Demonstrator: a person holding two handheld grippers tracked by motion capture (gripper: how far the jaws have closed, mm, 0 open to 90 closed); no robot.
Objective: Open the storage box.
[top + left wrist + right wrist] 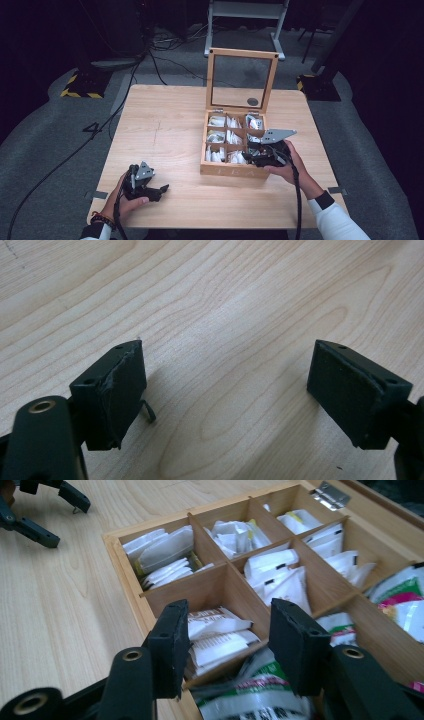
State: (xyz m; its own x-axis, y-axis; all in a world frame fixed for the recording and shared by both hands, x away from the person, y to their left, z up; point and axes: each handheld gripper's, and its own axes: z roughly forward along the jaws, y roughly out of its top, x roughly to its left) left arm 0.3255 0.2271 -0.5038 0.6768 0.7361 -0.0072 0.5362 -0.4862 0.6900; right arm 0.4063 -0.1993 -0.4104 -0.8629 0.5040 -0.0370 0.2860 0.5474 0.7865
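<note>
- I'm hovering right hand-held gripper (227, 645) over wooden box (231, 170) near-corner compartment, jaws apart above tea packets (217, 635), gripping nothing.
- I'm resting left hand-held gripper (161, 190) on desk (165, 125), left of box, jaws apart, empty.

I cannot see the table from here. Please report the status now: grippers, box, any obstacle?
Left gripper open, idle above bare table. Right gripper open over wooden tea box, nothing held, sachets beneath. Lid upright; nothing in the way.

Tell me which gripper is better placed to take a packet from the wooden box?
The right gripper: it hovers over the wooden box, fingers apart above white packets. The left gripper rests apart on the table.
</note>
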